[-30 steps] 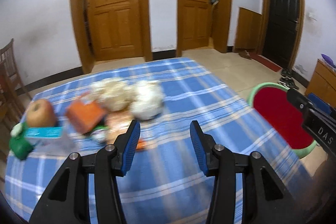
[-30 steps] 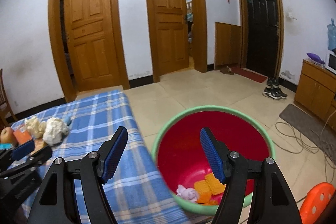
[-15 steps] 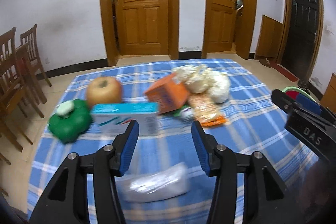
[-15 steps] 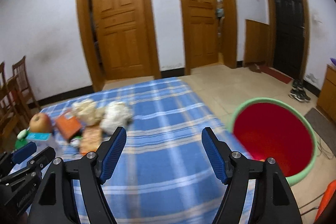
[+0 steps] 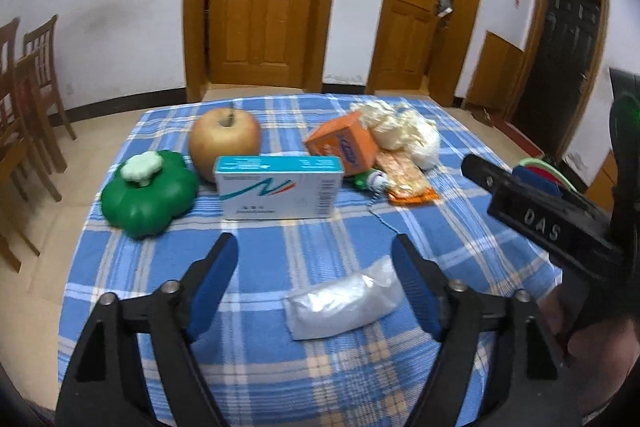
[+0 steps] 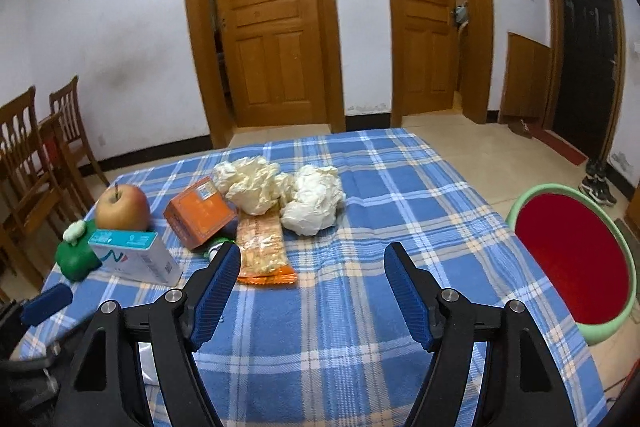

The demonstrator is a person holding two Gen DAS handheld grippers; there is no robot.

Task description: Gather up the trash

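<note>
Tablecloth (image 5: 460,227), blue plaid, carries every item noted, each placed by reference to the teal-and-white carton (image 5: 279,187) standing on its long edge; left gripper (image 5: 316,285) hangs above the cloth on the near side of the carton, its jaws having just been opening and now spread wide, pads clear of everything; clear plastic packet (image 5: 344,301) lies flat on the cloth between those jaws, nearer the right-hand pad, not pressed; right gripper (image 6: 312,289) likewise spread, nothing between its pads but bare cloth; apple (image 5: 224,139) directly behind the carton; green pumpkin-shaped piece (image 5: 150,193) just left of it; orange box (image 5: 344,143), tilted, behind and right of the carton; orange snack wrapper (image 6: 262,247) lying flat right of the carton; two crumpled paper wads (image 6: 280,193) behind the wrapper, well beyond the carton; red basin with green rim (image 6: 572,259) on the floor far right of the carton, past the table edge
</note>
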